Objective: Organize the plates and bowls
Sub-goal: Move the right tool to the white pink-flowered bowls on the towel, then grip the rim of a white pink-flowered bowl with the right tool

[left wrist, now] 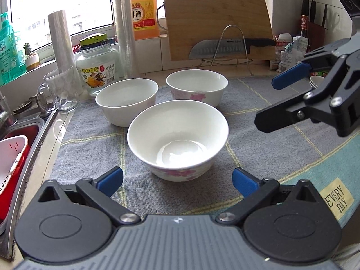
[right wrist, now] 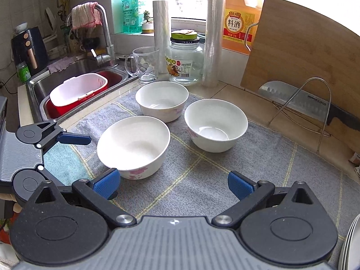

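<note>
Three bowls [left wrist: 177,139] sit separate and unstacked mid-frame on the grey mat [left wrist: 258,148], so nothing looks organized yet; my left gripper [left wrist: 177,181] and right gripper [right wrist: 173,183] both gape wide, empty, near the closest bowl.

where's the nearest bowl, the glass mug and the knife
nearest bowl [left wrist: 177,139]: left wrist view, on its white inner wall
glass mug [right wrist: 146,65]: right wrist view, on its clear side wall
knife [left wrist: 213,48]: left wrist view, on the steel blade, in front of the cutting board
</note>
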Motion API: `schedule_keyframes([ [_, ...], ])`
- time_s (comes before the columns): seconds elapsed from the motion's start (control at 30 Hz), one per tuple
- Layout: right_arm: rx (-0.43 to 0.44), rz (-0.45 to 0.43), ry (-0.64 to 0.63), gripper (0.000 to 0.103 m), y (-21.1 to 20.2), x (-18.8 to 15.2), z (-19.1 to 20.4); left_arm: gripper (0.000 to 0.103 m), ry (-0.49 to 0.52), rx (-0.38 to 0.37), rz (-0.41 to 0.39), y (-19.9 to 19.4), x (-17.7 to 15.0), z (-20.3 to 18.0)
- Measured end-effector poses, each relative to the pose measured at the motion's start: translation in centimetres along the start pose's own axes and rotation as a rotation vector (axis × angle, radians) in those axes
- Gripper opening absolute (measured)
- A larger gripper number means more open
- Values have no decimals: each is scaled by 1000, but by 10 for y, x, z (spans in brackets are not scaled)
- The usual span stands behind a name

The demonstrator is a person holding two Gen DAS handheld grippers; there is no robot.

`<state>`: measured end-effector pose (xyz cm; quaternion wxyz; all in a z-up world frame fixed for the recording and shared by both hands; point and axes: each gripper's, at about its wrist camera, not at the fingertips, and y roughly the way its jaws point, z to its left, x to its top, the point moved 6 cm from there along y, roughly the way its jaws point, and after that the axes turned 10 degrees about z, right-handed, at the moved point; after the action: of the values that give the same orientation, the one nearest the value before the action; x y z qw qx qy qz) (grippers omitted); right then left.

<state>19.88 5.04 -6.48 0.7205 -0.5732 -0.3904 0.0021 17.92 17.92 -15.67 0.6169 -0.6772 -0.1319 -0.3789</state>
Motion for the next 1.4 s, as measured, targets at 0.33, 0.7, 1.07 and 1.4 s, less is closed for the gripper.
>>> schedule_keyframes([
  [0.33, 9, 60, -12, 103, 24, 18, 24, 102, 72, -63, -10, 13, 2, 5],
  [0.7, 77, 88, 70, 103, 50, 38, 22, 102, 110, -71, -31, 22, 6, 8],
  [1.07, 161, 133, 88, 103, 74, 51, 22, 102, 117, -88, -63, 28, 13, 13],
  [1.4, 205, 159, 49, 103, 84, 61, 24, 94, 128, -129, -73, 26, 15, 11],
])
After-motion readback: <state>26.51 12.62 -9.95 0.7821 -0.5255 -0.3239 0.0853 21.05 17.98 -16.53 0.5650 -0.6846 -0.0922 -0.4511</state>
